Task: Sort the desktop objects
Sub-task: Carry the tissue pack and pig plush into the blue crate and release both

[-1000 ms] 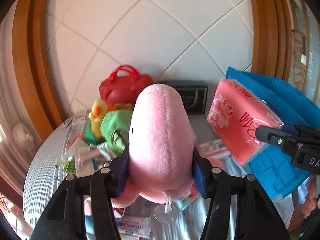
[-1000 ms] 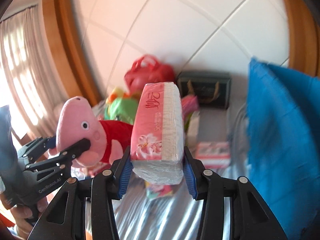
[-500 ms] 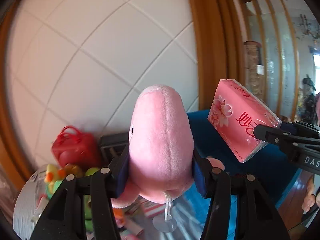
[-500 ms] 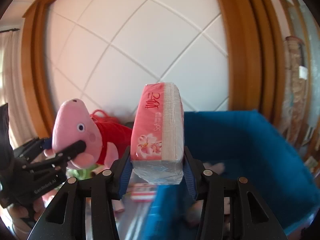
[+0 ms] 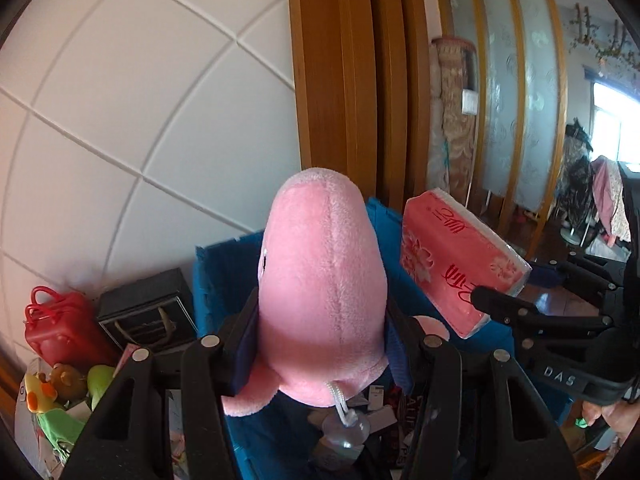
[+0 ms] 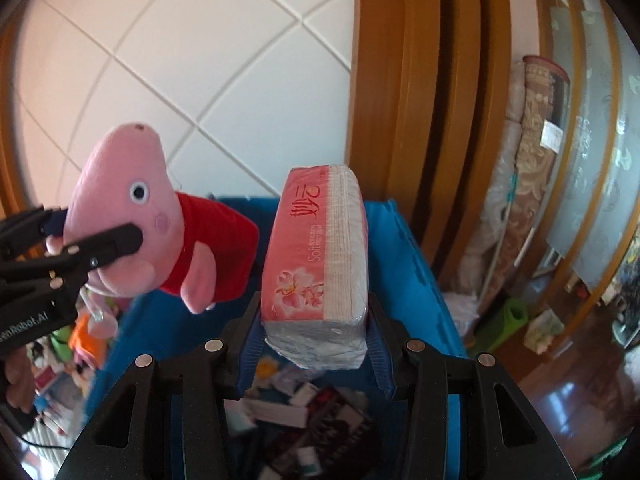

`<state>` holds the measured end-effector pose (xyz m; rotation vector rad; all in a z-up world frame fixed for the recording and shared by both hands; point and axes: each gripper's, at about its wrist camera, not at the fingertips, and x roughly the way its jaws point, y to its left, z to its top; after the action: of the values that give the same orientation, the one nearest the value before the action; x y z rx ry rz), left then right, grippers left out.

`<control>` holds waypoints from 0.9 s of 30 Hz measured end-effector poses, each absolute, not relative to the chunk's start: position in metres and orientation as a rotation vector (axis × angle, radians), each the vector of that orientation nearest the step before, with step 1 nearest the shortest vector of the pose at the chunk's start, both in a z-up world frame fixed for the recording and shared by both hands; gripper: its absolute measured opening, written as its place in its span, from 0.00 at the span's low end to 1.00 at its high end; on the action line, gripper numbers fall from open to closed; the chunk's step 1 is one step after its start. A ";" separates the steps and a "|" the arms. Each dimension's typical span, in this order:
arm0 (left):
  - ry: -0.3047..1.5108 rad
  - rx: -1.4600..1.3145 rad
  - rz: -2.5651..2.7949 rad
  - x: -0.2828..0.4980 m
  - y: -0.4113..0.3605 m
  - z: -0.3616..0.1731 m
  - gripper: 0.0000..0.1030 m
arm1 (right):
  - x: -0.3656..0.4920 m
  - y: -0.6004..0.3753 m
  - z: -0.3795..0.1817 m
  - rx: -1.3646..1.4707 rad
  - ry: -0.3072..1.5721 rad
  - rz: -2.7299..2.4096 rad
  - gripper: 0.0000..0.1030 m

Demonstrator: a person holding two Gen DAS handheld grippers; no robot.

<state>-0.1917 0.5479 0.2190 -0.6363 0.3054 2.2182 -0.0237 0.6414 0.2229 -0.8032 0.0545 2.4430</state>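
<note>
Nearest the lens, the left gripper (image 5: 320, 344) is clamped on the head of a pink plush pig (image 5: 322, 292), and the right gripper (image 6: 316, 336) squeezes a pink tissue pack (image 6: 316, 256) by its lower end. Both now hang over the open blue bin (image 6: 404, 248) — a second ago they were above the cluttered table, with the bin off to the side. The carry looks nearly done; I judge that letting go comes next.

The right view shows the pig's face, red dress and the bin's contents (cards and small packets). The left view alone shows what remains on the table: a red bag (image 5: 60, 328), a dark box (image 5: 148, 312) and small toys (image 5: 60, 392).
</note>
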 end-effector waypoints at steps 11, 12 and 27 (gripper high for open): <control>0.507 -1.051 2.149 -0.260 0.635 0.128 0.56 | -0.080 0.720 0.149 -1.099 0.145 2.363 0.45; 0.521 -1.068 2.153 -0.262 0.640 0.123 0.57 | -0.083 0.723 0.144 -1.111 0.153 2.356 0.45; 0.602 -1.028 2.151 -0.250 0.619 0.129 0.66 | -0.088 0.746 0.126 -1.099 -0.014 2.265 0.97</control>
<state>-0.2502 0.6191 0.1291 -1.0285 0.6017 2.1509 -0.0878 0.7459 0.1258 -1.0991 -0.0138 2.2649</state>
